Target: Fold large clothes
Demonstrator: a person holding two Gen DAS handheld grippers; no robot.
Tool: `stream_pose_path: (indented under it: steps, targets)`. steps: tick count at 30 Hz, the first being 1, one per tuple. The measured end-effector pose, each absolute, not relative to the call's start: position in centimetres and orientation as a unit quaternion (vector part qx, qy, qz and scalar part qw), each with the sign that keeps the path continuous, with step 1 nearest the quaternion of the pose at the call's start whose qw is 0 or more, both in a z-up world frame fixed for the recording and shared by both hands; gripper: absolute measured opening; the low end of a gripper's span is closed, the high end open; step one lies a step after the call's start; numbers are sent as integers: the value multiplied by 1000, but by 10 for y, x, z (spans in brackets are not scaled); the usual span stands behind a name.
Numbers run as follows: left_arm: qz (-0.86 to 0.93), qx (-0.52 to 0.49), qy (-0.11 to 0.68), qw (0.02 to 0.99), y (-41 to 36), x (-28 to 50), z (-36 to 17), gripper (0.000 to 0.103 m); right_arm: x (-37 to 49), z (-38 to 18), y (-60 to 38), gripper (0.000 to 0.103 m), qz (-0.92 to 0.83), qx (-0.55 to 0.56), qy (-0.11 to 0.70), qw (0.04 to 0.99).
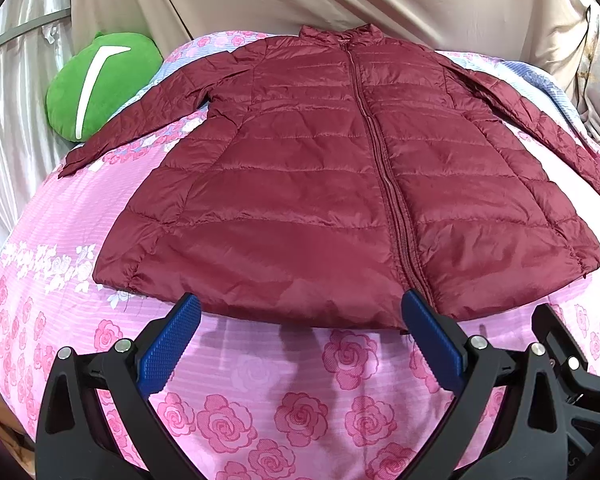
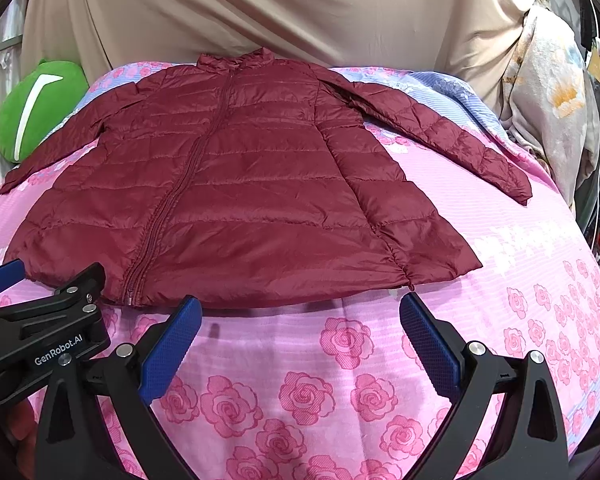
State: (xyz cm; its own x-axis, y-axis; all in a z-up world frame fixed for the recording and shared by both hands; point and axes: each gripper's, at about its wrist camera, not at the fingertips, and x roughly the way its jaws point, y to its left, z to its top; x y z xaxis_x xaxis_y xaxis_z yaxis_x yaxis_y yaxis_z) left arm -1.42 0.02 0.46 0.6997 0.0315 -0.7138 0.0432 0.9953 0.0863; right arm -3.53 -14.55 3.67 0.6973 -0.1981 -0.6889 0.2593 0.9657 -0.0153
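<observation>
A dark red quilted jacket (image 1: 320, 184) (image 2: 236, 200) lies flat on the bed, front up, zipped, collar at the far end and both sleeves spread sideways. My left gripper (image 1: 300, 304) hovers open just short of the hem, near the zipper's bottom end, holding nothing. My right gripper (image 2: 300, 306) is open too, in front of the hem's right half, with only bedspread between its blue pads. The left gripper's body (image 2: 44, 332) shows at the left of the right wrist view, and the right gripper's body (image 1: 572, 364) at the right of the left wrist view.
A pink rose-patterned bedspread (image 1: 284, 408) (image 2: 500, 320) covers the bed. A green plush cushion (image 1: 100, 84) (image 2: 36, 108) sits at the far left by the left sleeve. Beige cloth (image 2: 260, 12) hangs behind. A floral pillow (image 2: 556, 100) and clutter stand at the right.
</observation>
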Motion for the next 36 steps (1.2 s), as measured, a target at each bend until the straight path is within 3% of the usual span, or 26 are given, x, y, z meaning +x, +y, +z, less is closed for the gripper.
stream_pose_path:
  steps: [36]
  targets:
    - [8, 53, 391, 919, -3, -4, 11, 98, -28, 42, -151, 97, -125, 46, 372, 918]
